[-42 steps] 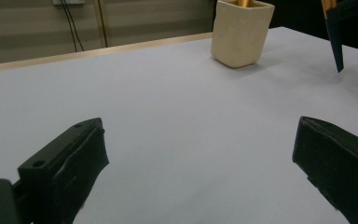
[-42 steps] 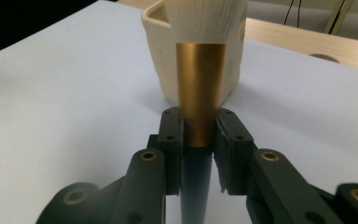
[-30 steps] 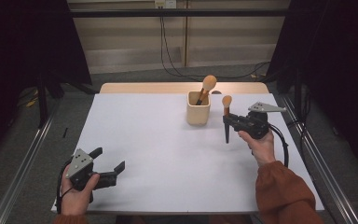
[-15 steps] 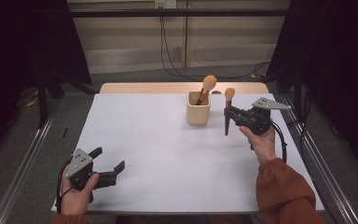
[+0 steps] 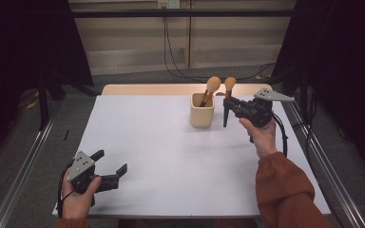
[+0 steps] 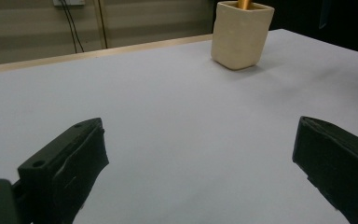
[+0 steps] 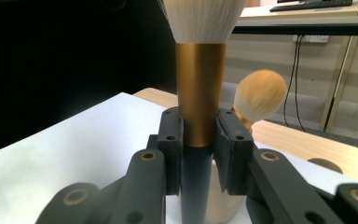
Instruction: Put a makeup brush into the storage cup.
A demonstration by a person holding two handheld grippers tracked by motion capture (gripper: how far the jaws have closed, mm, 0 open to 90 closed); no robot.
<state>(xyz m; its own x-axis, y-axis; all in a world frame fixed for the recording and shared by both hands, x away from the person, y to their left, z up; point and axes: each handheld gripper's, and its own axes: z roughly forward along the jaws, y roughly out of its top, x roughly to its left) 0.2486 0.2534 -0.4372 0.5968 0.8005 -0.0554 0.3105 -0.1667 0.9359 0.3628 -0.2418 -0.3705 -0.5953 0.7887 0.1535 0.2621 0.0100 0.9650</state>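
The right gripper [image 5: 229,105] clamps its 2 black jaws on a makeup brush with a gold ferrule and dark handle [image 7: 199,98], holding it upright just right of the cream square ceramic holder [image 5: 202,113]. The left gripper [image 5: 105,167] rests on the white table [image 5: 161,156], jaws apart, holding nothing.

Upright gold-ferruled brush [image 7: 200,93] beside cup [image 5: 202,110]
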